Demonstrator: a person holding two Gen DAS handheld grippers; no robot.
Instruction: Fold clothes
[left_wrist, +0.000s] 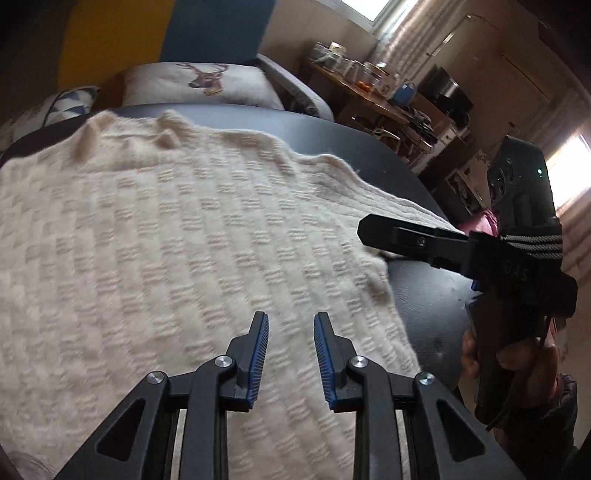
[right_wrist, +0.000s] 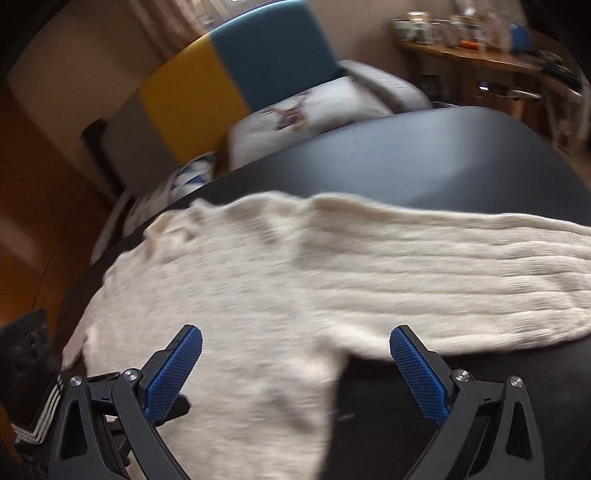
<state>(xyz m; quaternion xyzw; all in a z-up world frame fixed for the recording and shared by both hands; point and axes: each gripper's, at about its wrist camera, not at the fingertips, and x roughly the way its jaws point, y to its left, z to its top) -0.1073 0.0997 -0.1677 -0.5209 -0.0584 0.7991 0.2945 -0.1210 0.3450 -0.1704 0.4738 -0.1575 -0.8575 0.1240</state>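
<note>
A cream knit sweater (left_wrist: 177, 229) lies spread flat on a round black table (left_wrist: 424, 295). In the right wrist view its body (right_wrist: 229, 295) fills the centre and one sleeve (right_wrist: 443, 280) stretches out to the right. My left gripper (left_wrist: 291, 321) hovers over the sweater's lower body, open by a moderate gap, with nothing between its blue pads (left_wrist: 258, 350). My right gripper (right_wrist: 295, 334) is wide open above the spot where the sleeve meets the body. It is empty. In the left wrist view the right gripper (left_wrist: 373, 232) comes in from the right over the sweater's edge, held by a hand (left_wrist: 517, 354).
Behind the table is a sofa with a deer-print cushion (left_wrist: 199, 83) and a yellow and blue backrest (right_wrist: 229, 70). A cluttered wooden side table (left_wrist: 369, 92) stands at the back right. Bare black tabletop (right_wrist: 424, 155) shows beyond the sweater.
</note>
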